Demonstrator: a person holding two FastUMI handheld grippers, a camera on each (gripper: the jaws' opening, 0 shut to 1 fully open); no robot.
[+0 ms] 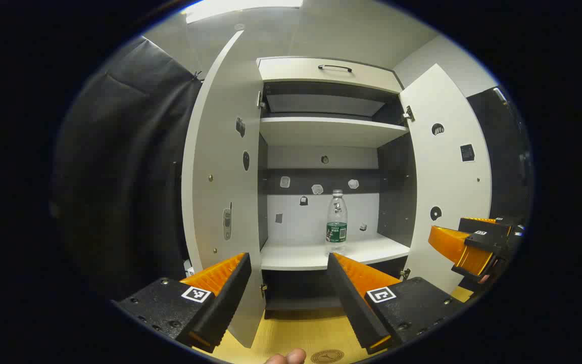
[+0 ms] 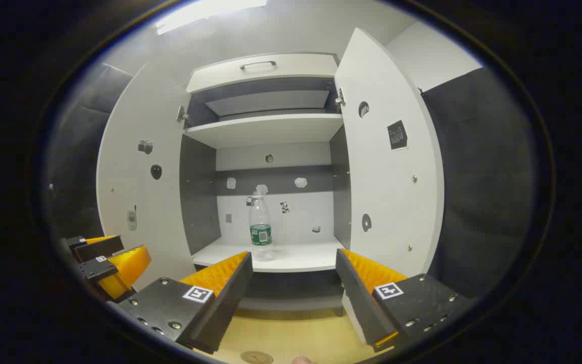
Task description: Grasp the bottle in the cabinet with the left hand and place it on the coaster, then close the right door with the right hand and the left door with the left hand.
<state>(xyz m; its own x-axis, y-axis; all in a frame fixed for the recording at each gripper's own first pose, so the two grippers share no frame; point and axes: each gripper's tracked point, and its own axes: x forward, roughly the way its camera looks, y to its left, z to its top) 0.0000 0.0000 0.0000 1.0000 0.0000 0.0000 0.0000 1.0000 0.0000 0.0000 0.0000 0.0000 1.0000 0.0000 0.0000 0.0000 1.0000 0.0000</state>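
Beyond both open jaws, bottle (image 1: 337, 221) stands shelved.

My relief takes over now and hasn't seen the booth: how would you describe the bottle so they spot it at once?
Find the white cabinet with both doors swung open. On its lower shelf stands the bottle, upright and alone. It is clear plastic with a green label band, the only free-standing thing there; the rest are small stickers on the back wall.

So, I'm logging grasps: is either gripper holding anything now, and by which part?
Nothing is held: left gripper and right gripper are open; the clear plastic bottle stands on the shelf.
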